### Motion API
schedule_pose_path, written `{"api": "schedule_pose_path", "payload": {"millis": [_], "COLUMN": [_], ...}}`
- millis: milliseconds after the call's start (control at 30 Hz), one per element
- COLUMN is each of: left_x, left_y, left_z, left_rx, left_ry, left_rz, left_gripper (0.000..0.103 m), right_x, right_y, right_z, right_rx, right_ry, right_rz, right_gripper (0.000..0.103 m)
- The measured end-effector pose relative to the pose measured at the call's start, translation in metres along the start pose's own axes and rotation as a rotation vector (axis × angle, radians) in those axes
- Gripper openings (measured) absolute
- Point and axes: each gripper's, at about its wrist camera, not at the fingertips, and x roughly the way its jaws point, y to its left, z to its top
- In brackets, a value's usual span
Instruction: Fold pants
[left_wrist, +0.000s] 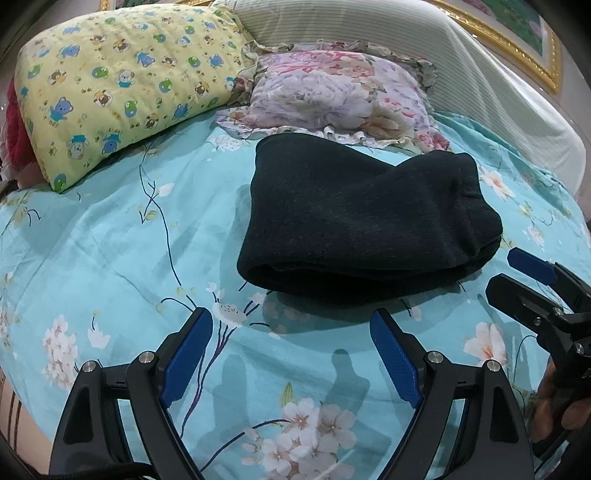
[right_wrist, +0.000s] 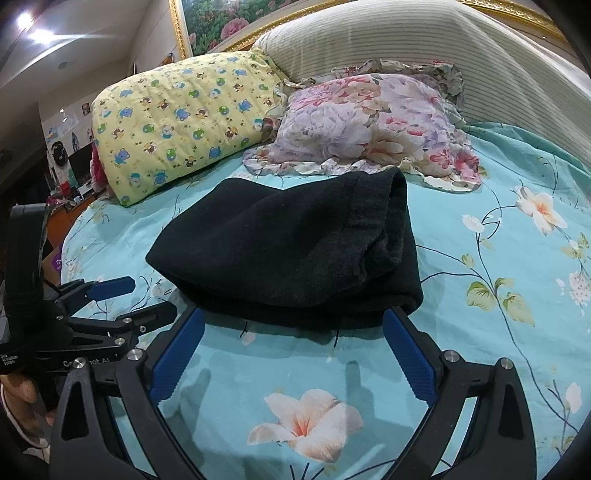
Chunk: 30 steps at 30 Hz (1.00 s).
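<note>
Dark pants (left_wrist: 362, 218) lie folded into a thick bundle on the turquoise floral bedsheet (left_wrist: 110, 258). They also show in the right wrist view (right_wrist: 291, 247). My left gripper (left_wrist: 291, 325) is open and empty, just short of the bundle's near edge. My right gripper (right_wrist: 293, 325) is open and empty, its fingertips at the bundle's near edge. The right gripper shows at the right of the left wrist view (left_wrist: 513, 273), and the left gripper at the left of the right wrist view (right_wrist: 147, 299).
A yellow cartoon-print pillow (left_wrist: 125, 85) and a floral ruffled pillow (left_wrist: 332, 96) lie behind the pants. A striped padded headboard (left_wrist: 461, 74) and a gold-framed picture (right_wrist: 229, 22) stand beyond. The bed's left edge drops toward a cluttered room (right_wrist: 66, 173).
</note>
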Motion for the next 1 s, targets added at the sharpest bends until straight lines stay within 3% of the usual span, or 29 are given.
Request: {"api": "schedule_pose_path", "payload": {"millis": [1000], "left_x": [0.009], "left_y": [-0.013], "left_z": [0.0], "left_rx": [0.053], "left_ry": [-0.015], "left_rz": [0.013], "left_gripper": [0.088], "right_x": [0.013], "right_y": [0.001], "right_z": [-0.008], "right_rx": [0.012], "right_ry": [0.001], "right_rz": [0.01], "right_gripper": [0.097]}}
